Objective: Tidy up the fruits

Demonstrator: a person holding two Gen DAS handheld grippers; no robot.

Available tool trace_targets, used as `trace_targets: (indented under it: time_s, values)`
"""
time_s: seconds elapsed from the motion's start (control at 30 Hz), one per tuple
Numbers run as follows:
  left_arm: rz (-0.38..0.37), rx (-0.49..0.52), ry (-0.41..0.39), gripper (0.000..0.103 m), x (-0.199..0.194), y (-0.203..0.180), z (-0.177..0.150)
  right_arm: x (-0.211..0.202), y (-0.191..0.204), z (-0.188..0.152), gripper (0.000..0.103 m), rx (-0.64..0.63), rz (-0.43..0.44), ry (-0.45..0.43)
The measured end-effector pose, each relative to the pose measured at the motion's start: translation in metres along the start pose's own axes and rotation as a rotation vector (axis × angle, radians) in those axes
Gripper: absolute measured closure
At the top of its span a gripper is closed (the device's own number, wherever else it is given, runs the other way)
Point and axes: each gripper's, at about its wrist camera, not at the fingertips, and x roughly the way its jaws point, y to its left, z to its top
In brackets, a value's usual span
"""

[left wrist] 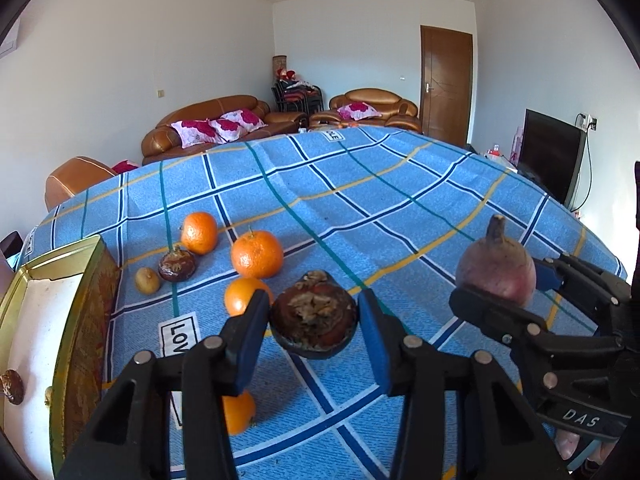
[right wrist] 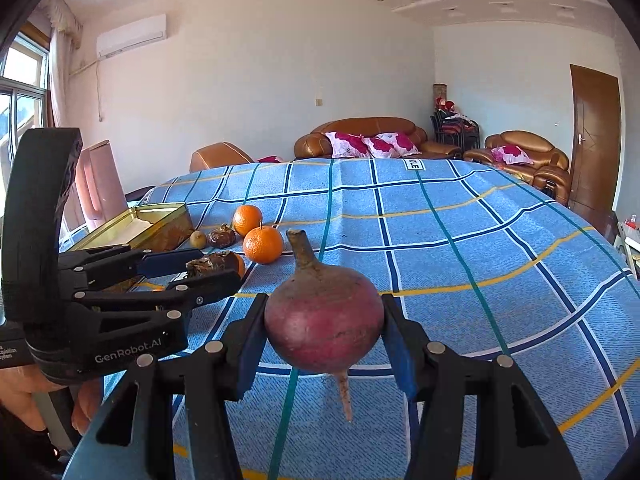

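Observation:
My left gripper (left wrist: 314, 320) is shut on a dark brown mangosteen (left wrist: 313, 326) and holds it above the blue checked cloth (left wrist: 360, 184). My right gripper (right wrist: 324, 328) is shut on a purple-red beet (right wrist: 324, 320), stem up and root down; it also shows in the left wrist view (left wrist: 496, 276). On the cloth lie several oranges (left wrist: 257, 253), a second mangosteen (left wrist: 177, 266) and a small yellow-brown fruit (left wrist: 147, 280). A gold tin box (left wrist: 44, 320) stands open at the left with a dark fruit (left wrist: 12, 388) inside.
The left gripper shows in the right wrist view (right wrist: 192, 272) next to the tin (right wrist: 140, 224). Brown sofas (left wrist: 208, 124) and a TV (left wrist: 552, 156) stand beyond the table. The cloth's right half holds nothing.

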Motion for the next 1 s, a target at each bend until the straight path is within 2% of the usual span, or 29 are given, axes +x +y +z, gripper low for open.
trace_targets:
  time_s: [0.37, 1.0]
  values:
    - [0.009, 0.005, -0.121, 0.055, -0.023, -0.001, -0.003, -0.012, 0.001, -0.003, 0.047, -0.009, -0.005, -0.071]
    - [0.043, -0.011, -0.222, 0.056, -0.042, 0.002, -0.006, -0.029, 0.005, -0.008, 0.047, -0.036, -0.005, -0.174]
